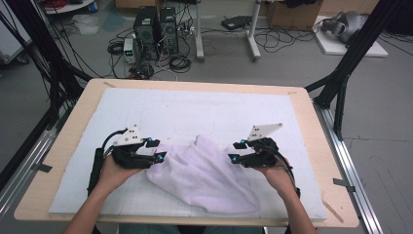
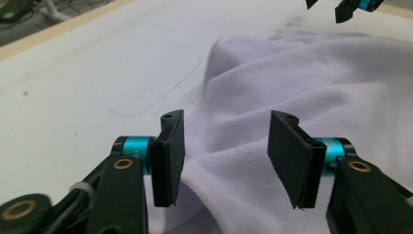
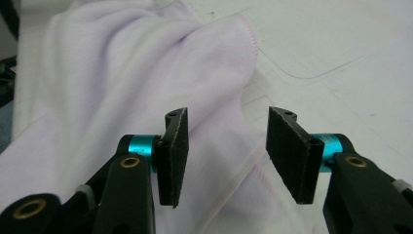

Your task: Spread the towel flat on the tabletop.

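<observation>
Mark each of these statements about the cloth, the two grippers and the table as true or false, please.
1. Both grippers have their jaws apart, with nothing clamped between them. True: the left gripper and the right gripper stand open over the cloth.
2. The pale lilac cloth lies flat and smooth. False: it is crumpled, with folds.
3. The cloth rests on a white mat that covers a wooden table. True.
4. The cloth lies at the far edge of the table. False: it lies near the person's side, between the two grippers.
5. A red bowl stands beside the cloth. False: only the cloth lies on the mat.
</observation>
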`<act>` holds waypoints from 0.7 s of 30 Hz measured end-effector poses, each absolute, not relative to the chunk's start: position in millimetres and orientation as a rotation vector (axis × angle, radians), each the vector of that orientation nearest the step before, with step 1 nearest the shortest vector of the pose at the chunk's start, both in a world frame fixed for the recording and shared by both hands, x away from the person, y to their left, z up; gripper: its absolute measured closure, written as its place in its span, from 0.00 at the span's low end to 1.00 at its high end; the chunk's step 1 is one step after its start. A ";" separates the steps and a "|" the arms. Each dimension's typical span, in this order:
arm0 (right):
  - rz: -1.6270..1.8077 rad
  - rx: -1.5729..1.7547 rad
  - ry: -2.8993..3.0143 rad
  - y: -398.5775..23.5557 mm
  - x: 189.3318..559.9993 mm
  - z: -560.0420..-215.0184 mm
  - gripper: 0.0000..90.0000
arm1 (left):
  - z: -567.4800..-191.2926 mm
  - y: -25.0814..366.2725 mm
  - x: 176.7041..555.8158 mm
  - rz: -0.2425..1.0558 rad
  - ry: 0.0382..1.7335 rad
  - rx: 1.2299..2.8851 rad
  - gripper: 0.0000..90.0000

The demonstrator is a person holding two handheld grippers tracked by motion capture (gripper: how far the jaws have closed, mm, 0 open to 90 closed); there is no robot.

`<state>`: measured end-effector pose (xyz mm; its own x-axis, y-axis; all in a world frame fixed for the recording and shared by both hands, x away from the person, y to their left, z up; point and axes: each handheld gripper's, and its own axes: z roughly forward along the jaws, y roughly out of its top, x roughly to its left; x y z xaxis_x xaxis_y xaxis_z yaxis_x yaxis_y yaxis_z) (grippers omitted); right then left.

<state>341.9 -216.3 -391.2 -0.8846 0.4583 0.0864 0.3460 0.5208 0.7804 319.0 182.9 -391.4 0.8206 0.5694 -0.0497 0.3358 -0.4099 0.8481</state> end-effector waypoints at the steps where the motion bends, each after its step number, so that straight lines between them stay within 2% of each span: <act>1: 1.295 0.711 2.641 -212.4 348.1 -396.0 0.55 | -395.3 182.2 322.8 0.281 0.684 2.059 0.51; 3: 1.254 0.710 2.712 -204.8 356.3 -407.1 0.62 | -401.5 180.8 327.2 0.231 0.690 2.113 0.53; 5: 1.194 0.704 2.803 -200.0 357.7 -416.2 0.76 | -405.4 178.5 327.2 0.168 0.656 2.151 0.73; 8: 1.177 0.670 2.816 -202.9 349.9 -421.8 0.89 | -407.1 173.4 322.2 0.170 0.608 2.208 0.90; 11: 1.194 0.711 2.802 -214.8 340.7 -417.1 0.95 | -405.2 172.8 316.6 0.198 0.599 2.203 0.94; 19: 1.220 0.666 2.712 -252.8 306.4 -389.5 0.96 | -402.8 196.2 299.9 0.192 0.585 2.149 0.95; 21: 1.212 0.663 2.695 -259.7 301.3 -383.6 0.96 | -400.0 201.6 298.8 0.208 0.592 2.125 0.92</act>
